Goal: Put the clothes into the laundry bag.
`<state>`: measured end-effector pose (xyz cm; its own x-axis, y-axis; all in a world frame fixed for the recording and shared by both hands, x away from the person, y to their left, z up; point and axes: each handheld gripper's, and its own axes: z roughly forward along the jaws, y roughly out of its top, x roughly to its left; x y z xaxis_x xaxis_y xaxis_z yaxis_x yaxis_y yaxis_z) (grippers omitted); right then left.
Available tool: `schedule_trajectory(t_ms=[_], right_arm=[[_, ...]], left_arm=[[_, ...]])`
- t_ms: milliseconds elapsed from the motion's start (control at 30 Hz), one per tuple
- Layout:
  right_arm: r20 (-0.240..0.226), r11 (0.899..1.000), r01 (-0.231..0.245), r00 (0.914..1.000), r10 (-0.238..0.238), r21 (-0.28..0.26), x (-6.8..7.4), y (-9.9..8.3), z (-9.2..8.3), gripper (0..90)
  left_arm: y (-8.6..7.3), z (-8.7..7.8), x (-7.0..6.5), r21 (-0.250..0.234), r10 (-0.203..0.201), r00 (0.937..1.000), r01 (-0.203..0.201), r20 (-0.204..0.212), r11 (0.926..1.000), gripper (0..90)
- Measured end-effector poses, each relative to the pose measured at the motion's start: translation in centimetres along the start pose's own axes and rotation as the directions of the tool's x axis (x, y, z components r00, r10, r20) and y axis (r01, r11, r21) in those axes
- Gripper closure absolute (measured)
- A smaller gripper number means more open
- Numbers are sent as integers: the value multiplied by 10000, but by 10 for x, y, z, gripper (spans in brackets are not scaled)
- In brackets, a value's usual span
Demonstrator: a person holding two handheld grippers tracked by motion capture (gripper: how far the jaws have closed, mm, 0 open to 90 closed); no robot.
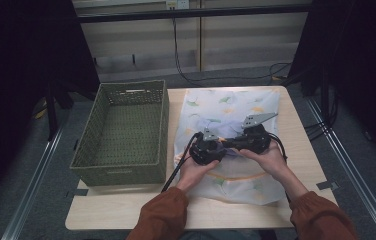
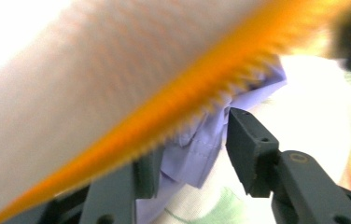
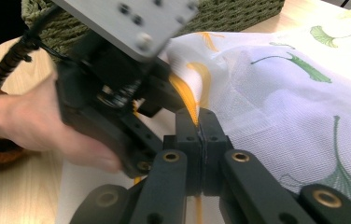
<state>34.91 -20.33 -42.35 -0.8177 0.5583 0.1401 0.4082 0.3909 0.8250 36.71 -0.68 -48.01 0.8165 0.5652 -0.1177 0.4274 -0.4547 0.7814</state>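
A white mesh bag (image 1: 226, 107) printed with green and yellow leaves lies on the table, right of centre. Both grippers meet over its middle. My right gripper (image 3: 200, 122) is shut on the bag's orange zip edge (image 3: 190, 93); in the high view it (image 1: 237, 143) comes in from the right. My left gripper (image 2: 192, 158) stands open, its jaws apart with a fold of lilac cloth (image 2: 197, 149) between them and not pressed. The blurred orange zip edge (image 2: 164, 116) runs across in front of it. From above, the left gripper (image 1: 225, 146) points right.
A green woven basket (image 1: 83, 150) stands on the left half of the wooden table (image 1: 126, 205), close to the bag. The left gripper's black cable (image 1: 176, 167) trails toward the front edge. Beyond the table's far edge lie a floor with cables and dark curtains.
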Motion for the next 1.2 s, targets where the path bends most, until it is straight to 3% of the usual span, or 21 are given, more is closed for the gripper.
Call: schedule_trajectory(t_ms=[133,300,367,567,633,733,900,1100,1200], right_arm=[[11,10000,23,10000,-23,-68,0,1,-2,898],[40,9999,-25,10000,26,-107,1,1,-4,897],[49,9999,25,10000,-24,-99,2,2,-4,897],[10,9999,83,10000,-83,59,5,-1,-2,896],[-4,9998,112,9999,-112,163,6,-3,0,896],[-43,9992,139,9999,-137,374,8,-7,3,894],[-173,9976,72,9998,-60,685,7,-16,10,892],[-327,9933,144,9994,-107,1144,5,-24,19,865],[-468,9891,223,9988,-156,1452,5,-27,24,862]], left_arm=[[2,-16,-2,-229,-93,9993,101,353,9997,519],[5,-39,-5,-311,266,9987,-253,428,9992,484],[5,-51,-7,-369,340,9973,-317,643,9988,486],[3,-83,-8,-555,743,9957,-713,545,9959,570],[1,-93,-7,-649,776,9949,-734,645,9952,570],[0,-108,-7,-843,977,9943,-937,439,9920,570],[-10,-126,0,-1120,651,9975,-616,273,9918,590],[-16,-141,7,-1292,574,9983,-559,83,9900,578],[-19,-148,9,-1440,323,9990,-275,310,9892,563]])
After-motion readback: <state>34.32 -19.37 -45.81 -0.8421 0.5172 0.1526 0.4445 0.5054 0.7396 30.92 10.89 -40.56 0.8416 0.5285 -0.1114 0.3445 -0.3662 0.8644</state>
